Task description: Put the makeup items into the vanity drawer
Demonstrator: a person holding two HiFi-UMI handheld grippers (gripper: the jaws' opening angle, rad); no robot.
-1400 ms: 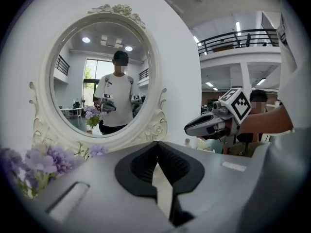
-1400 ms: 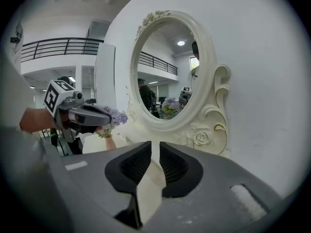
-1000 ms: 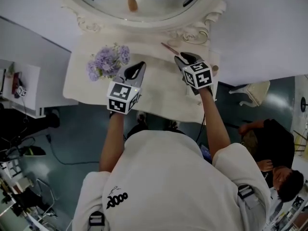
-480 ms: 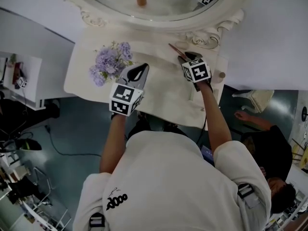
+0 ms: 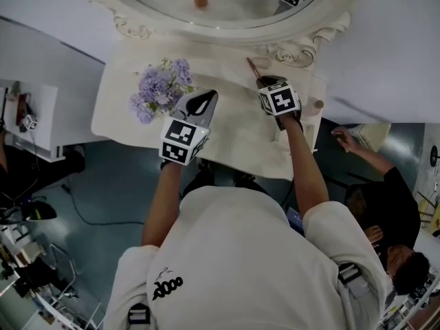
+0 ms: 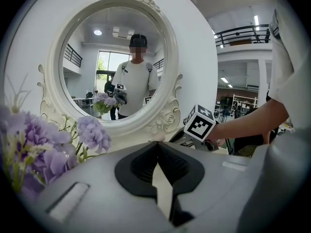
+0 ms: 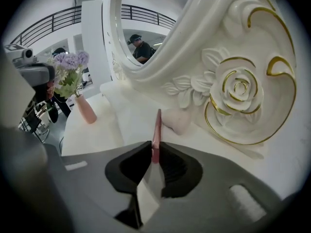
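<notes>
Right gripper (image 7: 154, 148) jaws are clamped on the lower end of a pink makeup stick (image 7: 156, 125). The jaws have just been closing, with the stick between the pads. The stick is slim, straight and glossy pinkish-red; can't tell if it is a pencil or a brush handle. It juts from the jaw tips toward 12 o'clock in the right gripper view and toward 11 o'clock in the head view, over the white vanity top (image 5: 234, 136), close to the mirror frame (image 7: 238, 89), which has a carved rose edged in gold. A pale pink sponge (image 7: 178, 121) lies on the top at 1 o'clock of the tips, just beside the stick. Left gripper (image 6: 156, 143) jaws are pressed together with nothing between them. It hovers over the vanity top at 9 o'clock of the right gripper in the head view. Purple flowers (image 5: 160, 88) are at 10 o'clock of the left gripper, in a pink vase (image 7: 86, 111).
</notes>
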